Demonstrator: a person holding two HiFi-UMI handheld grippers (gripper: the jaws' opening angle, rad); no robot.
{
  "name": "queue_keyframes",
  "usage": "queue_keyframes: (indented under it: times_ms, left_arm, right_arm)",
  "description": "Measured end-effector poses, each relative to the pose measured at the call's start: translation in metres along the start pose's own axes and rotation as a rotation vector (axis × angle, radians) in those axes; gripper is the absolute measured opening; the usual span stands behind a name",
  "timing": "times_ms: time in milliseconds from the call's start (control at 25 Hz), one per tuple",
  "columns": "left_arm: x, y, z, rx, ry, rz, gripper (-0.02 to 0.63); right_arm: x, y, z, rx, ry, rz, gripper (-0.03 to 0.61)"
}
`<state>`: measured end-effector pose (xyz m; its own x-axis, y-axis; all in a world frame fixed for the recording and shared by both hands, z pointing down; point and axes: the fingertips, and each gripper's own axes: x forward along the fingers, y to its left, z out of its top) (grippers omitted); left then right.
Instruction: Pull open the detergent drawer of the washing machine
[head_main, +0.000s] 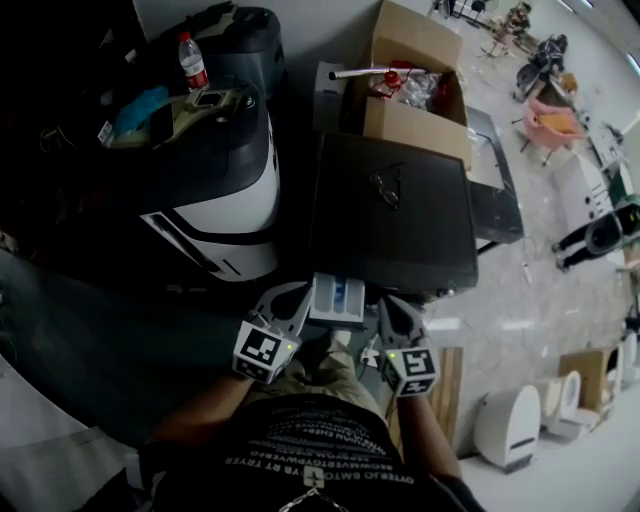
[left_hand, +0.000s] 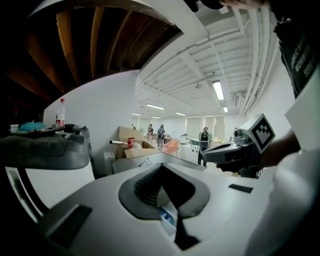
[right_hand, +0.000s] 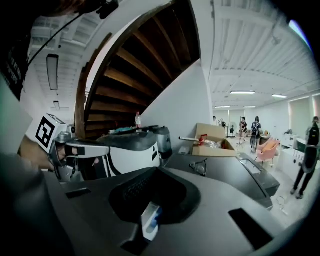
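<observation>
**Open detergent drawer (head_main: 338, 300), both tongs closed and empty**

In the head view the detergent drawer stands pulled out from the front edge of the washing machine (head_main: 390, 215), towards the person. It is white with a blue compartment inside. The left tongs (head_main: 297, 297) and the right tongs (head_main: 393, 306) are held one on each side of it, each with its marker cube nearest the person's body. Whether either one touches the drawer cannot be told from above.

The left gripper view shows the left tongs (left_hand: 162, 172) with the dark pads brought together and nothing between them. The drawer (left_hand: 167, 217) shows only as a white and blue sliver below, and the right tongs (left_hand: 206, 154) are off to the side. The right gripper view shows the same of the right tongs (right_hand: 157, 175): pads met, nothing clamped, and the drawer (right_hand: 150, 220) beneath.

A pair of spectacles (head_main: 388, 188) lies on the dark top of the machine. Behind it stands an open cardboard box (head_main: 415, 120). To the machine's left is a white and dark appliance (head_main: 215, 190) (its top is cluttered), with a bottle (head_main: 192, 62) upright behind it. People (left_hand: 204, 142) stand far off in the room.
</observation>
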<state>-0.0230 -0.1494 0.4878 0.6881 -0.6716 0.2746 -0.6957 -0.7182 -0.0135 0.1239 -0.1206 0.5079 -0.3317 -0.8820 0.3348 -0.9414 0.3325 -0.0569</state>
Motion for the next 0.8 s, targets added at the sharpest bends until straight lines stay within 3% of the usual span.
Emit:
queue_keyframes:
  times_ms: [80,240,400,800]
  left_arm:
    - [-0.01,-0.001,0.025,0.009,-0.051,-0.003,0.003]
    - [-0.027,0.004,0.049,-0.09,-0.104,-0.002,0.003]
    - [-0.037,0.01,0.068,-0.036,-0.154,0.016,0.003]
    - [-0.032,0.012,0.063,-0.022,-0.134,0.017,0.003]
  right_arm:
    - [-0.007,0.0,0.025,-0.011,-0.062,-0.004,0.002]
    - [-0.018,0.006,0.05,-0.02,-0.098,-0.002,0.002]
    - [-0.022,0.013,0.062,-0.036,-0.109,0.018,0.002]
    - [-0.015,0.008,0.06,-0.052,-0.09,-0.006,0.002]
